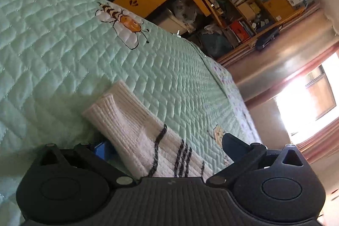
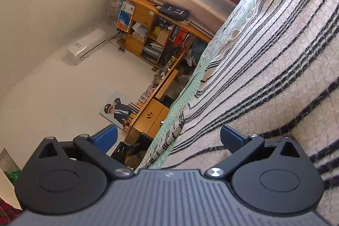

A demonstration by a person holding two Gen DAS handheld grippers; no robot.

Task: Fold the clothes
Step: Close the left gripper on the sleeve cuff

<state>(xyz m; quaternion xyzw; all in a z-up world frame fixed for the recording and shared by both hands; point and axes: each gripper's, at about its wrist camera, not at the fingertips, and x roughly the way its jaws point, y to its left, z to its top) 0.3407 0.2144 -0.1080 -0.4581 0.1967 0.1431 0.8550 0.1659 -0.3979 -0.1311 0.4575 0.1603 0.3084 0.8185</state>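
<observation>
Cream ribbed knit with dark stripes: one sweater sleeve (image 1: 135,130), catalogued on the mint quilted bed cover (image 1: 53,39). In the left wrist view we log the left tool (image 1: 163,147) with its jaws spread wide; the blue left pad (image 1: 101,149) sits just beside the sleeve's near edge, the dark right finger (image 1: 231,145) just past the other side. The sleeve lies between the fingers, unpinched, its long axis running ahead of the tool and up-left to the cuff (image 1: 106,103).

In the right wrist view we log the right tool (image 2: 169,139) fully open and holding nothing. Its left pad (image 2: 106,137) hangs over open room; its right pad (image 2: 231,139) sits at the fuzzy surface of the striped sweater body (image 2: 275,56), whether touching we cannot tell. The body stretches ahead and to that tool's right, stripes running away from it.

We judge the left hand nearer a grasp: the sleeve is already straddled, ready to be folded across.
</observation>
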